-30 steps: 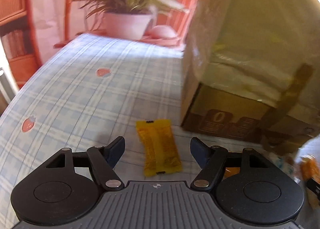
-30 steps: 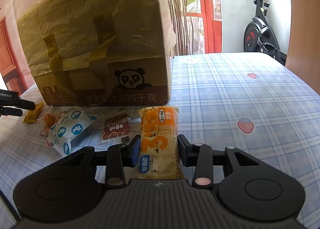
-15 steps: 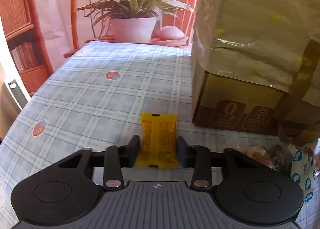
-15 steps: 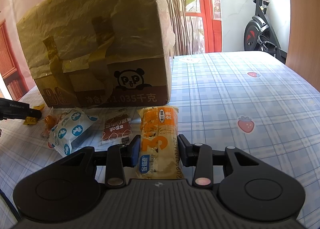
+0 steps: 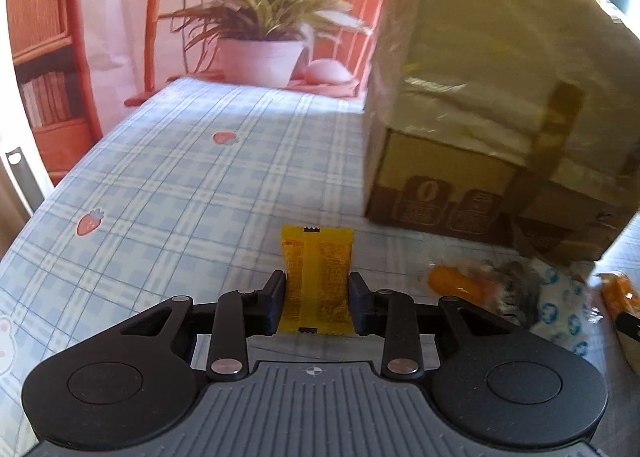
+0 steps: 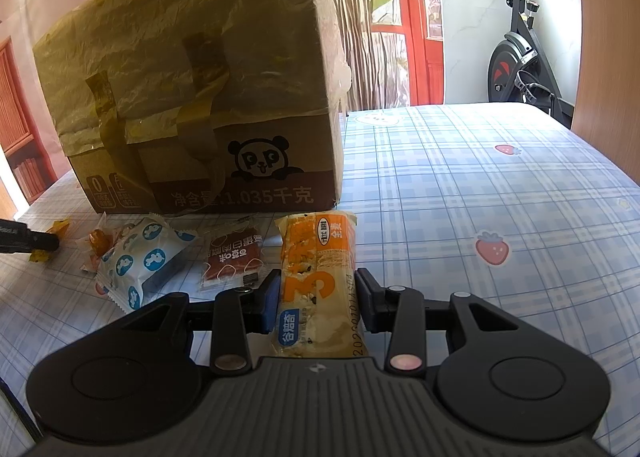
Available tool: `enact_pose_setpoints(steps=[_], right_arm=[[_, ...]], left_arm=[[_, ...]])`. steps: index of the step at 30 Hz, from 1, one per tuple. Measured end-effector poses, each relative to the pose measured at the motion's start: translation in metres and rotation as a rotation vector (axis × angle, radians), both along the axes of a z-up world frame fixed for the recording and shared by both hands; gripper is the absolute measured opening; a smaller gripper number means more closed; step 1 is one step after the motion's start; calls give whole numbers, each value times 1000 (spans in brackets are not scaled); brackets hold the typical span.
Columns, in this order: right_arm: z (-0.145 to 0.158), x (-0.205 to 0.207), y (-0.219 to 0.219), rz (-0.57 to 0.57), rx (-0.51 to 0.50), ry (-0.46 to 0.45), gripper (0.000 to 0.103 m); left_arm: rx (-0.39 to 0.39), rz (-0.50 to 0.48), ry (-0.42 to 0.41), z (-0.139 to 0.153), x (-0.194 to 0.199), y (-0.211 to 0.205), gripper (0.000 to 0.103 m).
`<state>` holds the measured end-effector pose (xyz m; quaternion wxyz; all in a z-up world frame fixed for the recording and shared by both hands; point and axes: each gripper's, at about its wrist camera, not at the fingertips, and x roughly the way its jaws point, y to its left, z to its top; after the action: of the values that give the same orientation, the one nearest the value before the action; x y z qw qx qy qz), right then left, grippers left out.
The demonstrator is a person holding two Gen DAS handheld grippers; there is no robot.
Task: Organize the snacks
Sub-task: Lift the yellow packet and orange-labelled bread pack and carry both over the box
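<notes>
Five snack packets, one cardboard box, one potted plant

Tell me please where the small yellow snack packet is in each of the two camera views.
Left wrist view: the yellow packet is at lower centre, clamped by the left gripper.
Right wrist view: only its ends show at the far left edge, around a dark finger of that gripper.
Shared landmark: the cardboard box, right of the packet in both.

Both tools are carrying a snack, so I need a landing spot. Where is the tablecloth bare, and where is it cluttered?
Bare tablecloth lies right of the cardboard box, out to the table's far edge, and also left of the box toward the potted plant. Crowded: the strip in front of the box, with the blue-and-white packet and brown packet.
</notes>
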<state>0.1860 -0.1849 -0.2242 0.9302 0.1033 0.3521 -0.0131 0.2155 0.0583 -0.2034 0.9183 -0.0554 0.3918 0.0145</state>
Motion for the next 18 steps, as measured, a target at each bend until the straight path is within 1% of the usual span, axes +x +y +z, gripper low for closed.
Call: enact_pose_setpoints(steps=[10, 14, 18], right_arm=[[1, -2, 0, 4, -7, -5, 40], [5, -7, -1, -12, -12, -20, 40], [18, -15, -2, -20, -1, -49, 40]], left_arm=[[-22, -89, -133, 36, -9, -20, 35], [-36, -96, -171, 49, -14, -21, 35], [-52, -81, -214, 64, -18, -16, 35]])
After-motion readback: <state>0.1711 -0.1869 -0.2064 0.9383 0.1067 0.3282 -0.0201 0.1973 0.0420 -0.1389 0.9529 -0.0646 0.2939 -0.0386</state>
